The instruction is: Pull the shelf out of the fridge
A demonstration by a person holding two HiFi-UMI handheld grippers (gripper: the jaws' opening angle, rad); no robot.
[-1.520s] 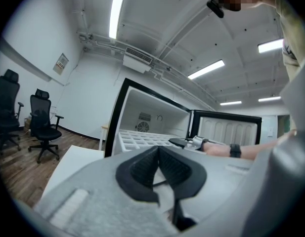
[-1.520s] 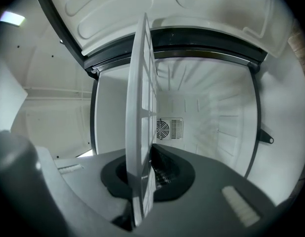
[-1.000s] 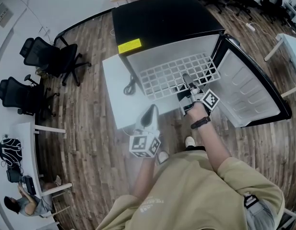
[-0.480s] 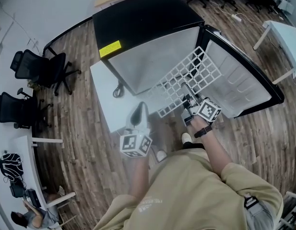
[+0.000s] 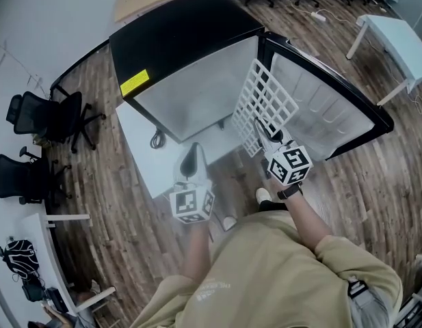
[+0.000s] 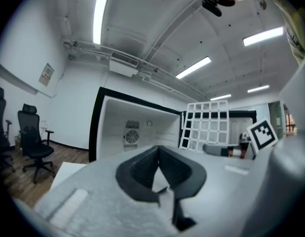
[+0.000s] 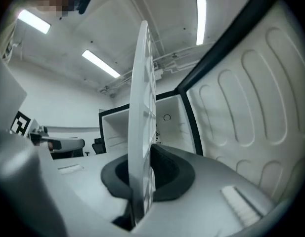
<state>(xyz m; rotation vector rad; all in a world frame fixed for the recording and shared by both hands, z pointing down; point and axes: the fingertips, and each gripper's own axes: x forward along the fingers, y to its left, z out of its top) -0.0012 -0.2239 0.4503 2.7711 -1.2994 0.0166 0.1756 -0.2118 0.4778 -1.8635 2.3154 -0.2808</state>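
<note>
The yellow label [image 5: 134,83] on the fridge [image 5: 183,39] is illegible.

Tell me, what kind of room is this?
Most likely an office. There are black swivel chairs on wheels, white desks, and long strip lights on the ceiling. The small black fridge fits an office too.

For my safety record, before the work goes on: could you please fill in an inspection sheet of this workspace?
Surface: wooden floor; white platform by the fridge.
Job's things: black fridge, its door open; white shelf outside it, standing on edge.
Clutter: nothing seen.
Grippers: right gripper shut on the shelf's edge; left gripper shut, empty.
Cables: coiled cable on the platform; power strip on the floor.
Surroundings: office chairs at left, white table at right.
</note>
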